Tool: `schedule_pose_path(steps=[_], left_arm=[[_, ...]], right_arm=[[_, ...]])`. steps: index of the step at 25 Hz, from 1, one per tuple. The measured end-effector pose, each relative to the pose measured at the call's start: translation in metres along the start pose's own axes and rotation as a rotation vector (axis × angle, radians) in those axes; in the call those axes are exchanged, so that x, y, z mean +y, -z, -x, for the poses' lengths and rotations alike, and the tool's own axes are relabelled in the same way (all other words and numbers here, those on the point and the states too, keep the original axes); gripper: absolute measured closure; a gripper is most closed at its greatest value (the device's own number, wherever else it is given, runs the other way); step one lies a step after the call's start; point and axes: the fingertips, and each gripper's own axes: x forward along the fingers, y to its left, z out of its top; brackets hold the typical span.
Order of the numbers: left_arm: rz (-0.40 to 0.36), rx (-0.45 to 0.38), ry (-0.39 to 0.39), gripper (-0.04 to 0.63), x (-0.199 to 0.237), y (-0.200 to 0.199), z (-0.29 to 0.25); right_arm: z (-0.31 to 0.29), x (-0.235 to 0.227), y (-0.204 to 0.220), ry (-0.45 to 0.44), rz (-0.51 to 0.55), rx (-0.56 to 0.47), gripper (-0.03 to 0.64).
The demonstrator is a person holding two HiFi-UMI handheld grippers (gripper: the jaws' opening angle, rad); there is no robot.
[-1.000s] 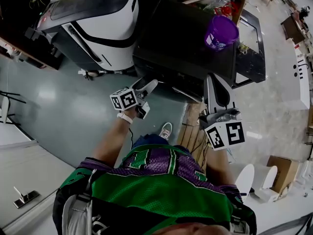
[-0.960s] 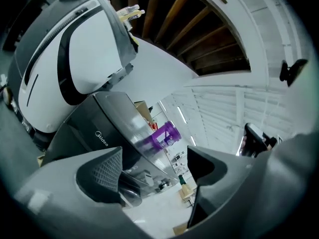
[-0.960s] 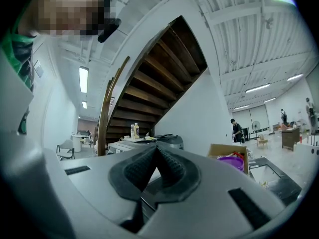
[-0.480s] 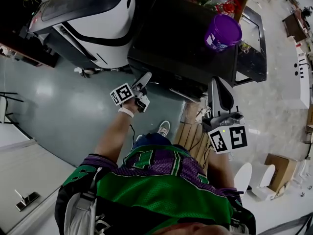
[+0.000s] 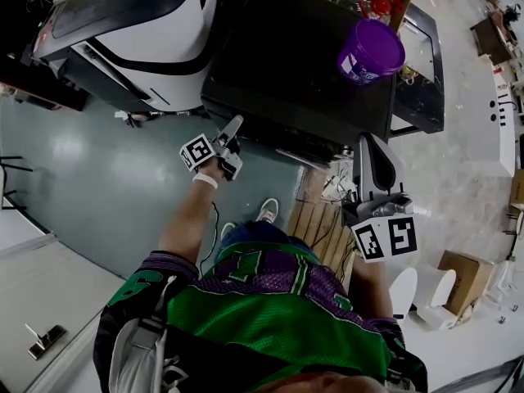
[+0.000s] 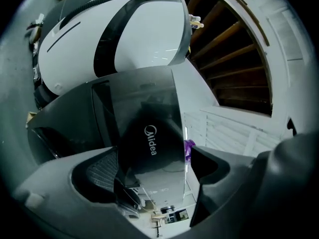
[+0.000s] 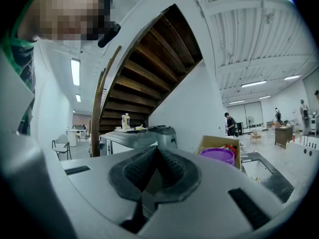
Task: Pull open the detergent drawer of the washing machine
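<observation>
The black washing machine (image 5: 303,64) stands ahead of me, seen from above in the head view. My left gripper (image 5: 229,129) is held out level at the machine's upper front left corner. Seen from the left gripper view, its jaws (image 6: 157,178) are wide and still opening, with nothing between the pads. They frame the dark front panel with a white logo (image 6: 152,148) close ahead; the view is rolled sideways. I cannot pick out the detergent drawer's outline. My right gripper (image 5: 372,150) hangs back at the machine's right front, shut and holding nothing, its pads (image 7: 144,171) meeting.
A purple tub (image 5: 370,51) sits on the washing machine's top. A white and black machine (image 5: 139,31) stands to its left. A cardboard box with goods (image 7: 222,146) is behind. Under my feet lies a wooden pallet (image 5: 319,223). A staircase (image 7: 144,78) rises beyond.
My left gripper has travelled forward to the washing machine's front corner and rolled. The right gripper drifted slightly right and back. The head view has shifted a little.
</observation>
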Motion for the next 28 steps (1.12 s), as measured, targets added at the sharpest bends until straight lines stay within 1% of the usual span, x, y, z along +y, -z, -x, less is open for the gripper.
schedule_pose_path(steps=[2, 6, 11, 16, 21, 24, 28], left_arm=[[0.016, -0.014, -0.003, 0.164, 0.005, -0.002, -0.002], [0.054, -0.060, 0.029, 0.161, 0.005, -0.009, -0.010], [0.094, -0.111, 0.039, 0.160, 0.010, -0.023, -0.016], [0.121, -0.136, 0.068, 0.156, 0.007, -0.027, -0.020], [0.156, -0.120, 0.041, 0.160, 0.016, -0.024, -0.016], [0.147, -0.113, 0.051, 0.159, 0.011, -0.023, -0.015], [0.157, -0.108, 0.054, 0.160, 0.008, -0.021, -0.011]], right_arm=[[-0.001, -0.005, 0.003, 0.003, -0.002, 0.007, 0.614], [-0.004, -0.010, 0.009, 0.003, -0.007, 0.018, 0.614], [-0.007, -0.013, 0.012, 0.003, -0.011, 0.024, 0.614], [-0.008, -0.014, 0.014, 0.004, -0.013, 0.030, 0.614], [-0.006, -0.012, 0.016, 0.003, -0.020, 0.036, 0.614], [-0.004, -0.010, 0.015, 0.001, -0.020, 0.034, 0.614], [-0.001, -0.009, 0.014, 0.000, -0.024, 0.027, 0.614]])
